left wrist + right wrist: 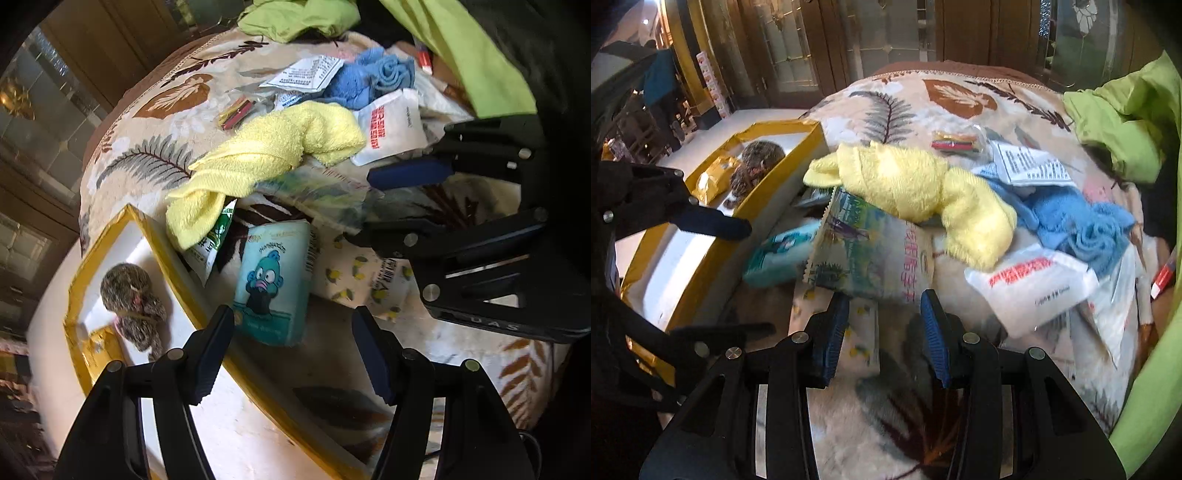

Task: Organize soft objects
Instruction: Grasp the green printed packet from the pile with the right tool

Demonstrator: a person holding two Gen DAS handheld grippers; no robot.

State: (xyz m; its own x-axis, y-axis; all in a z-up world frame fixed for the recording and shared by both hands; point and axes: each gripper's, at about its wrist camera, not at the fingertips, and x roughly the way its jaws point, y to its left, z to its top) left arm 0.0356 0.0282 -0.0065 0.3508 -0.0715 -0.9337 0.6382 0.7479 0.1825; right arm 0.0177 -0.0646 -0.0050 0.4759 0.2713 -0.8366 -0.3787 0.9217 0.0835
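Your right gripper point(884, 332) hangs with its jaws apart and nothing between them, low over the leaf-print blanket point(953, 92). The printed packet point(864, 254) lies straight ahead of its fingertips, just beyond them, its zigzag edge turned toward you and its long axis running away from the jaws. It looks flat, crinkly and slightly puffed, with the yellow towel point(916, 188) draped over its far end. Your left gripper point(291, 347) is also spread and empty, hovering at the edge of the yellow-rimmed box point(162, 236) near the teal tissue pack point(273, 280). The right one seems nearer the packet; the box sits to its left, already holding a brown knitted bundle point(129, 295)
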